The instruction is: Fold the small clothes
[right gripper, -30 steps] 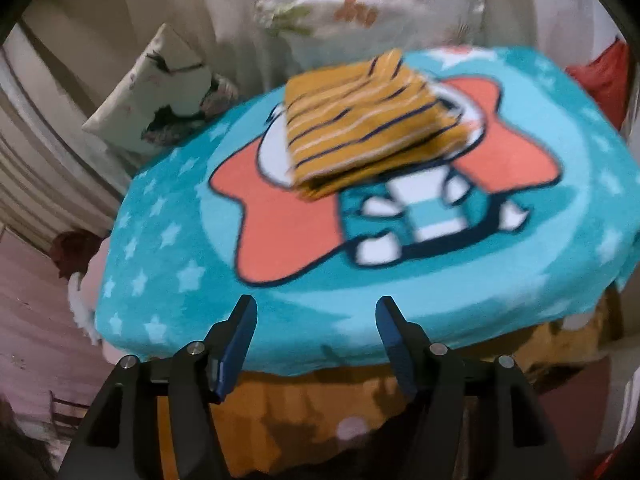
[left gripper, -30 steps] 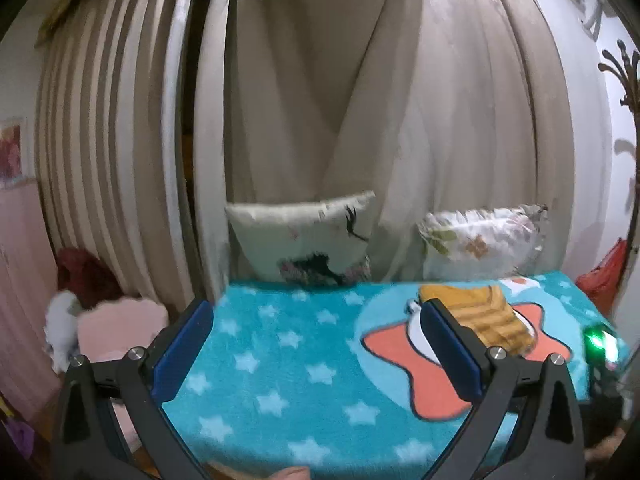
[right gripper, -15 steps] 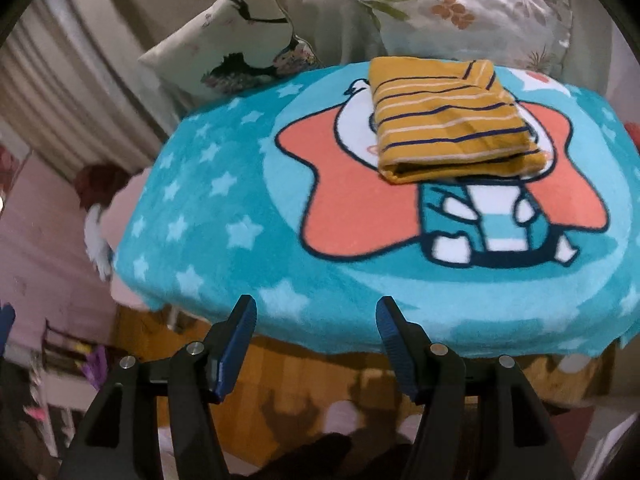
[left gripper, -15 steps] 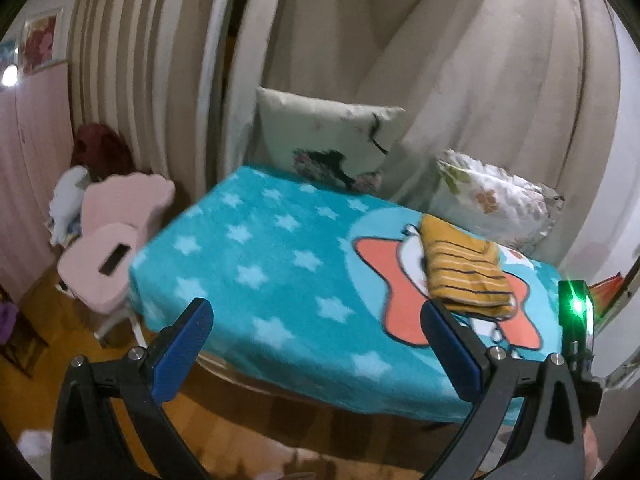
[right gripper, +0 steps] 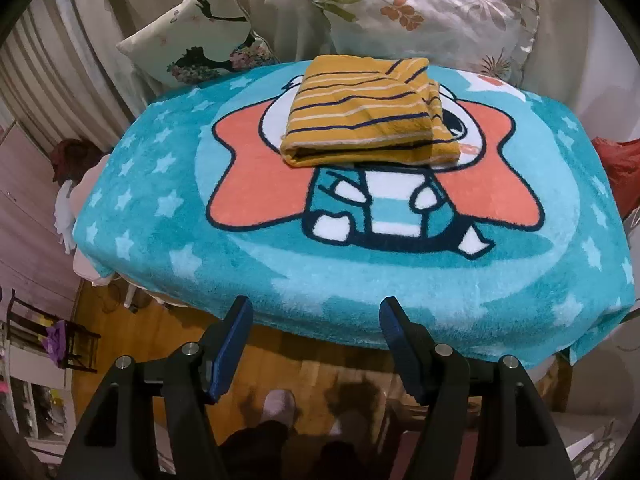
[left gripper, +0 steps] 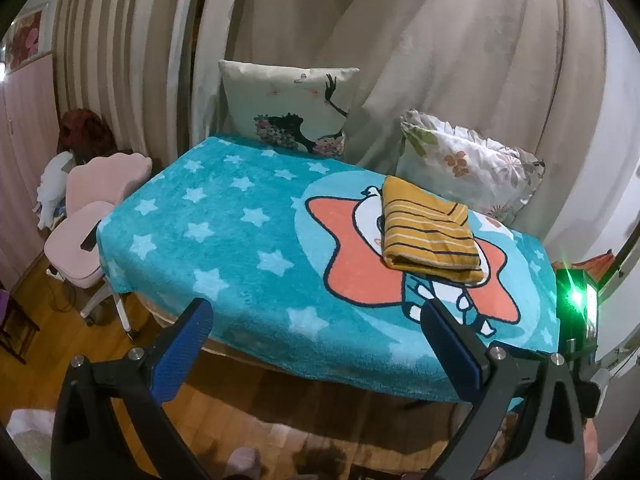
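Lying folded on the teal star-patterned blanket (right gripper: 400, 272), the soft, light mustard striped knit garment (right gripper: 360, 120) is being approached by the empty right tool (right gripper: 316, 344), its jaws opening, and the wide-open, empty left tool (left gripper: 316, 344); its thick folded edge is judged the best hold.

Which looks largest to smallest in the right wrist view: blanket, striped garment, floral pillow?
1. Blanket, clearly largest.
2. and 3. Floral pillow and striped garment look alike; the pillow lies farther back and is partly hidden, so I do not rank them.

Your left gripper (left gripper: 316, 332) points steeply down, jaws spread wide with nothing between the blue pads (left gripper: 182, 350). Your right gripper (right gripper: 316, 328) tips steeper, jaws opening, empty. Your foot (right gripper: 279, 404) shows at 6 o'clock below it.
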{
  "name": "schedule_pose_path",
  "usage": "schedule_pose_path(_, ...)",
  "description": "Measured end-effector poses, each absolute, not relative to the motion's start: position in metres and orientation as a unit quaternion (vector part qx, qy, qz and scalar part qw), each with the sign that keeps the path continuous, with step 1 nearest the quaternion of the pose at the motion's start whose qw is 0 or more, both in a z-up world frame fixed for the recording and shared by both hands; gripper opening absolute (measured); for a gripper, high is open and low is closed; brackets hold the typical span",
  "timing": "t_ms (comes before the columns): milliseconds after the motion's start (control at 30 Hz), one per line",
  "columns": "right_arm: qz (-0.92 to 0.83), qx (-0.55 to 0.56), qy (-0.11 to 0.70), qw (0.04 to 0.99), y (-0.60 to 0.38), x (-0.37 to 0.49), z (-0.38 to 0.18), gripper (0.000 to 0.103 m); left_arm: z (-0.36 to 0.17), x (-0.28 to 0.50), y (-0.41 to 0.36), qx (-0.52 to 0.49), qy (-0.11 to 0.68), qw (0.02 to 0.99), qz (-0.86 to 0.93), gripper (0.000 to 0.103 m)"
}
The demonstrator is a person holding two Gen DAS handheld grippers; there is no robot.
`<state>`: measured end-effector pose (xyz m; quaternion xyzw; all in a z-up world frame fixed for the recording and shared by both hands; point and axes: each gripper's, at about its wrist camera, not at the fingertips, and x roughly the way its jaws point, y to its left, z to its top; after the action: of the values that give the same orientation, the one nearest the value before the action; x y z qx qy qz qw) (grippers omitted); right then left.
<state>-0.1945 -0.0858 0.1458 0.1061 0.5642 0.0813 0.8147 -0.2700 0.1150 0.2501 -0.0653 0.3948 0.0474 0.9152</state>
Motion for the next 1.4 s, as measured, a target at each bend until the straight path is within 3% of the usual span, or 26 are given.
schedule_pose_path(433, 0.053, 0.102, 0.548, 0.828, -0.045, -0.176, 0.150, 0.071, 0.254, -0.227, 0.150, -0.052, 0.402, 0.914, 0.017, 0.103)
schedule_pose_path(1400, -0.081, 0.109, 0.576, 0.806, 0.007, -0.175, 0.130, 0.073, 0.200, -0.152, 0.174, 0.038, 0.490, 0.868, -0.075, 0.103)
